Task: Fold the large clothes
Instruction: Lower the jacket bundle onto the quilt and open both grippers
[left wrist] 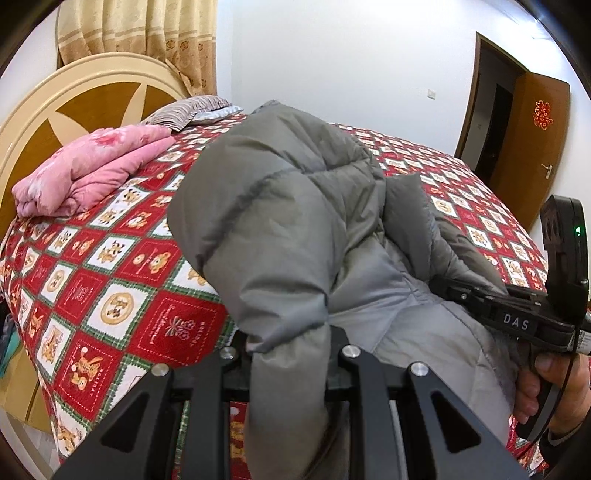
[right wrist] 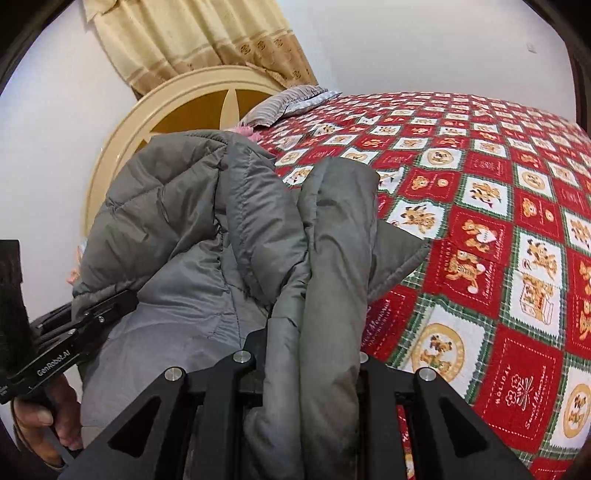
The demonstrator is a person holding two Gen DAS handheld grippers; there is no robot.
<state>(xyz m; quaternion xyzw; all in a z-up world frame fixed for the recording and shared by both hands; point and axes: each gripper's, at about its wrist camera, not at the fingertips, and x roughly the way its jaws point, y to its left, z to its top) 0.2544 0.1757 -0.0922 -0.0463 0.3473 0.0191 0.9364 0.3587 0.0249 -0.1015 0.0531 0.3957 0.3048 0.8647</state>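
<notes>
Both tongs are clamped on a grey padded jacket (left wrist: pixel 288 206), holding it up over the near edge of the bed (left wrist: pixel 110 288). The left tongs (left wrist: pixel 290 343) pinch a thick fold of it; the right tongs (right wrist: pixel 314 354) grip another bunched fold. A folded pink quilt (left wrist: pixel 92 166) lies near the headboard (left wrist: pixel 74 96).

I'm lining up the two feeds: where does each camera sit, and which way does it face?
Left wrist: sits on the left gripper, facing along its fingers over the grey padded jacket toward the cream headboard and brown door; right gripper and hand show.
Right wrist: sits on the right gripper, facing the red checked bedspread; left gripper and hand show.
Shared: jacket, bedspread, headboard, curtain.
</notes>
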